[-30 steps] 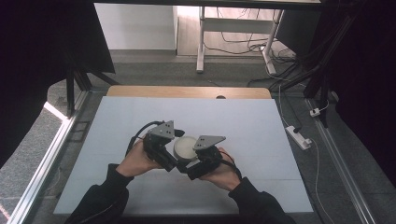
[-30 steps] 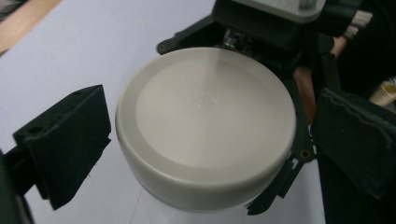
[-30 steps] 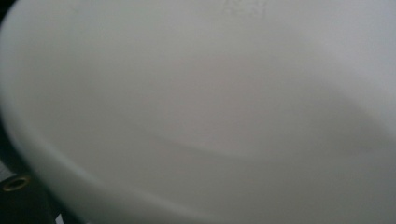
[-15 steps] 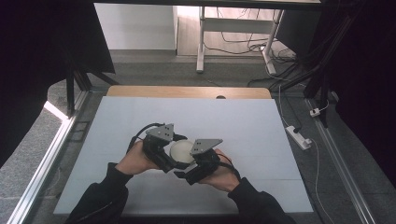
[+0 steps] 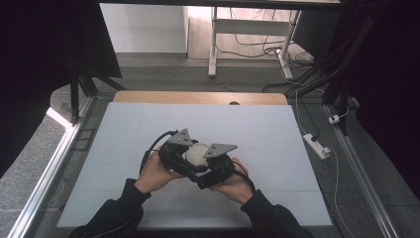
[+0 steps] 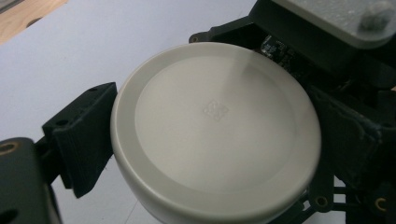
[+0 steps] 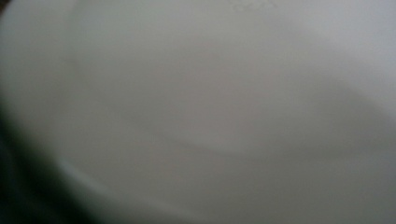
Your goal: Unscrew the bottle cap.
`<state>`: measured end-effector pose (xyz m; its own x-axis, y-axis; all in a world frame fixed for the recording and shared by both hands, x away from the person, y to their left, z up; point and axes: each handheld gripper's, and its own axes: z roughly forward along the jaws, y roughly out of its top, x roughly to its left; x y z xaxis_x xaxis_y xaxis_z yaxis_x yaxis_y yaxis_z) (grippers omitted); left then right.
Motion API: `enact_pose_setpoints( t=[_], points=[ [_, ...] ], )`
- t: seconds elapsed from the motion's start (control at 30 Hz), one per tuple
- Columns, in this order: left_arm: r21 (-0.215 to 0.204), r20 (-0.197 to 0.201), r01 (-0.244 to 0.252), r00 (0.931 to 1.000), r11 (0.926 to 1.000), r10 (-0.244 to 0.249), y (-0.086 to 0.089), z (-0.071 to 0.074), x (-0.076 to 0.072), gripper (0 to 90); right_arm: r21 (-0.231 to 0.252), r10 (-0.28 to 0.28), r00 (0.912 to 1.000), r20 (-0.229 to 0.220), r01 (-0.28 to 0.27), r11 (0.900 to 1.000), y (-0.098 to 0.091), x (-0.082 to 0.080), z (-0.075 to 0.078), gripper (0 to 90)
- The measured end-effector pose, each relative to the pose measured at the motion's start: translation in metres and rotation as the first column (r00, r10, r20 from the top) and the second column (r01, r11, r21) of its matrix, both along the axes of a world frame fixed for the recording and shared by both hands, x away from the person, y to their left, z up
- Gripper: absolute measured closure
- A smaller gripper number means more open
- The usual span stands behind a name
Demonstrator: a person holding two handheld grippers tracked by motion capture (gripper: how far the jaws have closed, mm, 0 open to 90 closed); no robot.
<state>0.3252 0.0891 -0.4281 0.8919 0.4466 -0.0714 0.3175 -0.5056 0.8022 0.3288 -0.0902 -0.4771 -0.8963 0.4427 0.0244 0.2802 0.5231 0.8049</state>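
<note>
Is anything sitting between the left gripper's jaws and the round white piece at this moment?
Nothing visible does. In the left gripper view the round white disc lies directly against the left gripper's black jaw, with no gap or object between. The right gripper closes in from the disc's other side.

A pale grey-white table top (image 5: 277, 134) fills the middle of the high view, widening toward the bottom of the frame. Along its far edge, in the upper middle, runs a strip of light wood (image 5: 198, 97) with a small dark hole right of centre. A metal rail borders the table at the lower left. The top's bare surface looks smooth and unmarked.
</note>
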Motion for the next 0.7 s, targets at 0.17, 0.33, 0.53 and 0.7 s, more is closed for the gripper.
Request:
enact_pose_setpoints(
  t=[0.17,0.33,0.53,0.7],
  points=[
    [0.005,0.004,-0.010,0.9999,0.9999,0.010,0.0011,0.0016,-0.0003,8.1,0.000,-0.004,1.0000,0.002,0.004,1.0000,0.0000,0.0004,0.0001,6.6],
    [0.000,0.007,-0.013,0.9999,0.9999,0.013,0.0019,0.0036,-0.0011,8.1,-0.009,-0.001,1.0000,0.006,0.001,1.0000,0.0003,0.0005,-0.0011,6.6],
    [0.005,0.015,-0.010,0.9998,0.9999,0.010,0.0033,0.0062,-0.0021,8.2,-0.003,0.004,1.0000,0.003,-0.004,1.0000,0.0005,0.0006,-0.0017,6.6],
    [0.008,0.024,-0.014,0.9996,0.9999,0.014,0.0036,0.0079,-0.0033,8.2,0.002,0.007,1.0000,0.000,-0.007,1.0000,0.0003,0.0004,-0.0016,6.6]
  ],
)
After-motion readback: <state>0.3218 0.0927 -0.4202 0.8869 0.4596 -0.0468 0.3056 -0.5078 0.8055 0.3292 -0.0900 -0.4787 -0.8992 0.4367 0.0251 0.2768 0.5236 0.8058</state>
